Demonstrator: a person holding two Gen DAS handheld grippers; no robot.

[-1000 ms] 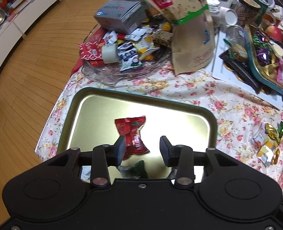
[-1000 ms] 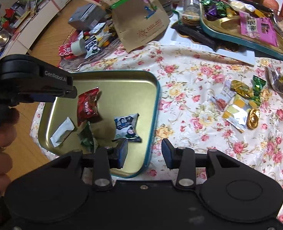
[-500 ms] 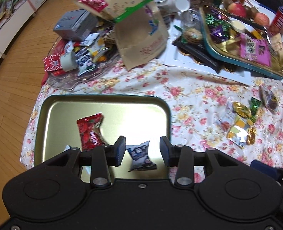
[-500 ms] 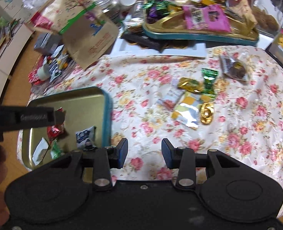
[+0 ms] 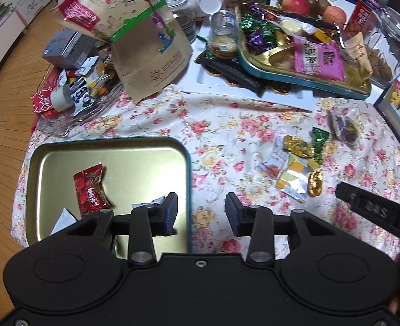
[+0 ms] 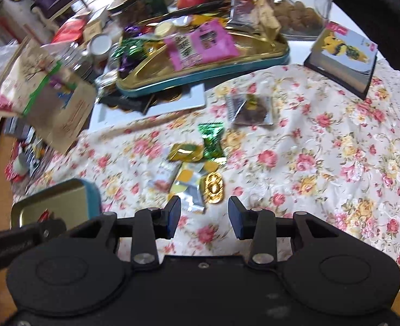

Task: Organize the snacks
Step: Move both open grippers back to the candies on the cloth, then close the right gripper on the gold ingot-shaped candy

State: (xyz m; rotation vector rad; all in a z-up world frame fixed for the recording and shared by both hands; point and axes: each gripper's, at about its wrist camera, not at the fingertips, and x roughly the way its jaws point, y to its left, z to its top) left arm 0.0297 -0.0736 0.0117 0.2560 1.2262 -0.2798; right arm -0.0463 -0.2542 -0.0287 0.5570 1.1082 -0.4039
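Note:
A gold tray with a teal rim [image 5: 64, 152] lies on the floral cloth and holds a red candy [image 5: 91, 187], a white packet [image 5: 63, 220] and a blue-white packet [image 5: 148, 203]. My left gripper [image 5: 201, 212] is open and empty over the tray's right rim. A cluster of loose snacks lies to the right: a gold ingot candy [image 6: 213, 187], a yellow-silver packet [image 6: 187, 184], a green candy [image 6: 212, 141] and a gold wrapper [image 6: 185, 152]. My right gripper [image 6: 204, 217] is open and empty just in front of the ingot candy. The tray's corner [image 6: 50, 203] shows at left.
A dark clear packet [image 6: 250, 108] lies beyond the cluster. A full teal tray of sweets [image 5: 295, 54], a brown paper bag [image 5: 145, 40], a glass dish of snacks [image 5: 72, 92], jars and a book [image 6: 343, 54] crowd the far side.
Both grippers have swung right, away from the tray's middle. The right gripper now faces the loose snack cluster; the left now sits over the tray's right rim.

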